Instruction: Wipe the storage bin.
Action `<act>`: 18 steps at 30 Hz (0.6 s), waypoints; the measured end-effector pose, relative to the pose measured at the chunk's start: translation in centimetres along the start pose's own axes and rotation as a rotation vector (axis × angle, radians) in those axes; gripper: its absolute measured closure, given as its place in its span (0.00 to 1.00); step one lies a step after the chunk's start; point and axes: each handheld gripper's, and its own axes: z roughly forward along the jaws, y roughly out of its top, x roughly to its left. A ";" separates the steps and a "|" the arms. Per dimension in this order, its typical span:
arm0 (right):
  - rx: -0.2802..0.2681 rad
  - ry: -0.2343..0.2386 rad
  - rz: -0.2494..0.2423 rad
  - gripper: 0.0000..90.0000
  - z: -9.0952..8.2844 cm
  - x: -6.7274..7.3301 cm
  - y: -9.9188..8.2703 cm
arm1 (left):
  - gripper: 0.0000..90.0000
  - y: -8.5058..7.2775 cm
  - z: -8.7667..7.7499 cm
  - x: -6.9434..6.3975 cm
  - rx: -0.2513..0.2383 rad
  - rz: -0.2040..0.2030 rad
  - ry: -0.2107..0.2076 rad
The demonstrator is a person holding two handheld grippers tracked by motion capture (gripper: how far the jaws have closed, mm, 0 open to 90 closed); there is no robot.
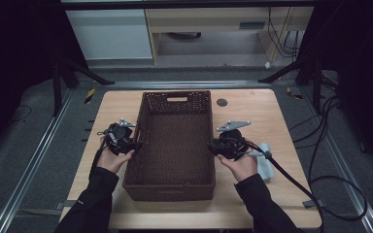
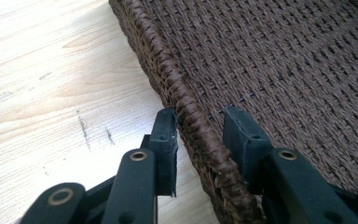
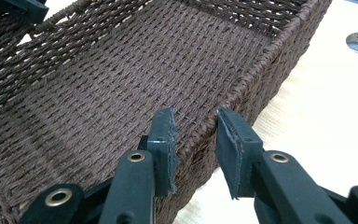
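Wicker basket (image 1: 175, 141), dark brown and rectangular, sits in the middle of your light wooden table (image 1: 252, 111), its long sides running away from you and a slot handle cut in the far end wall. Nothing lies inside it.

On the left, your left hand (image 1: 111, 159) holds the left gripper (image 1: 135, 144) at the basket's left long wall, about halfway along. In the left gripper view the braided rim (image 2: 191, 121) runs up between the two black jaws, one jaw outside over the table and one inside over the woven floor. The outer pad (image 2: 165, 135) lies right against the braid, while the inner pad stands a little off it, so the jaws straddle the rim at a middling width rather than clamp it.

On the right, your right hand (image 1: 243, 165) brings the right gripper (image 1: 211, 146) to the opposite long wall, level with the left one. In the right gripper view the rim (image 3: 200, 133) again passes between the jaws, one inside and one outside, with a gap at each pad (image 3: 165, 140): half open, not pressing.

Farther right, a pale rolled cloth (image 1: 266, 162) lies on the table just beside your right hand, and a round grey cap (image 1: 222, 102) sits in the tabletop near the basket's far right corner.
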 end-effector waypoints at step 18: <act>-0.114 -0.061 0.081 0.50 -3.1 -3.7 -0.8 | 0.77 -0.2 -0.4 0.6 0.010 -0.014 0.015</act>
